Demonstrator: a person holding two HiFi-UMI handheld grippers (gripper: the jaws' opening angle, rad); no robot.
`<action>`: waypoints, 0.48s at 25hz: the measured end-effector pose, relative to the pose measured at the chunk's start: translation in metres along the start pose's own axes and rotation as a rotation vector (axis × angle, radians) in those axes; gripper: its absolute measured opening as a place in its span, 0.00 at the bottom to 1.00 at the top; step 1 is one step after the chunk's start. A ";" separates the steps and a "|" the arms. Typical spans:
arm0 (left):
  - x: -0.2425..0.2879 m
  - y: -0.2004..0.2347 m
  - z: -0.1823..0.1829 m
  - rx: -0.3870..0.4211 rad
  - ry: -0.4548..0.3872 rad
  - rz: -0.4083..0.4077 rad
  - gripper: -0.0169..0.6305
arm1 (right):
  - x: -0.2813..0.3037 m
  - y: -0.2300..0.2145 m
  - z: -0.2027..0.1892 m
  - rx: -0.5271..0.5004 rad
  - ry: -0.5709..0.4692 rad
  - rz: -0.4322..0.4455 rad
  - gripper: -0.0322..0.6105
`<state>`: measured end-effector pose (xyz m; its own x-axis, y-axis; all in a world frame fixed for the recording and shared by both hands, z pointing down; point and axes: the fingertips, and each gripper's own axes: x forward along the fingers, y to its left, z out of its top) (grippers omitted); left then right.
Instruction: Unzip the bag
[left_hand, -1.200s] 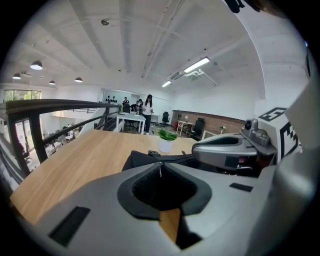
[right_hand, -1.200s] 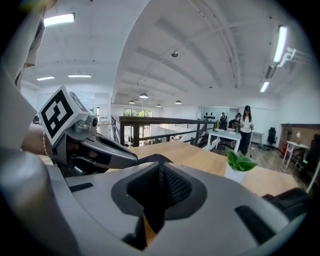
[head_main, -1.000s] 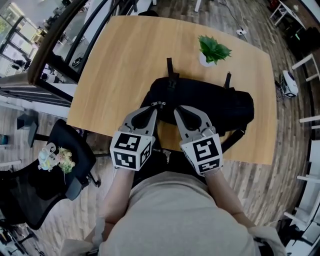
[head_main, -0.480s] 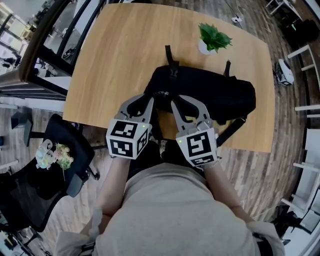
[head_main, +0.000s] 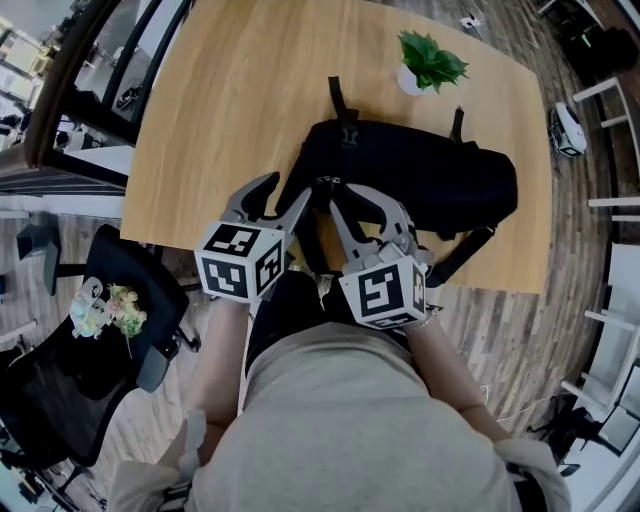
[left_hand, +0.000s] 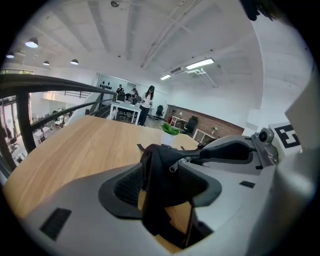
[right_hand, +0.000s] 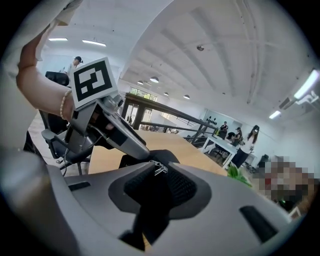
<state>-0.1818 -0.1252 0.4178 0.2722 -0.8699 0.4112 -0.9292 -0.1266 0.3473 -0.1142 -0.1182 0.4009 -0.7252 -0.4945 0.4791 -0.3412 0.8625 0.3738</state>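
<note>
My left claw (head_main: 287, 195) is spread wide. It has just been opening. A fold of the black bag (head_main: 420, 180) stands loose in the gap, and nothing squeezes it. My right claw (head_main: 352, 195) is about half spread, and it has just been opening too. Bag cloth hangs between its pads. They look like they are letting the cloth go, not biting it.

In the head view the bag lies on its side in the middle of the frame. It sits at the near edge of the tabletop (head_main: 230, 100), close to my body, so I can reach it easily. Both claws meet side by side at its left end. I think that is where the zip starts. The little metal zipper pull (left_hand: 175, 164) sits on top of the fold, just beside the right half of my left claw.

My guess is that one claw should hold the cloth so the bag cannot slide, and the other should tug the pull. Neither has the pull now. I cannot see a gap in the zip, so I think the pulling is not yet done.

A strap (head_main: 462, 255) hangs off the near edge, below the bag's right end. The small plant (head_main: 430, 62) stands near the top of the frame, just beyond the bag and clear of my claws.
</note>
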 end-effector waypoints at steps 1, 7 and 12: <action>0.001 0.001 -0.001 -0.014 0.003 -0.010 0.37 | 0.001 0.001 0.000 -0.007 0.003 0.000 0.19; 0.007 0.000 -0.013 -0.054 0.052 -0.070 0.38 | 0.008 0.009 -0.003 -0.074 0.029 0.003 0.21; 0.012 -0.001 -0.021 -0.063 0.075 -0.119 0.37 | 0.015 0.011 -0.006 -0.138 0.048 -0.007 0.21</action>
<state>-0.1720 -0.1260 0.4399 0.3994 -0.8122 0.4252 -0.8726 -0.1945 0.4481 -0.1253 -0.1166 0.4168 -0.6925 -0.5078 0.5124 -0.2584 0.8378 0.4810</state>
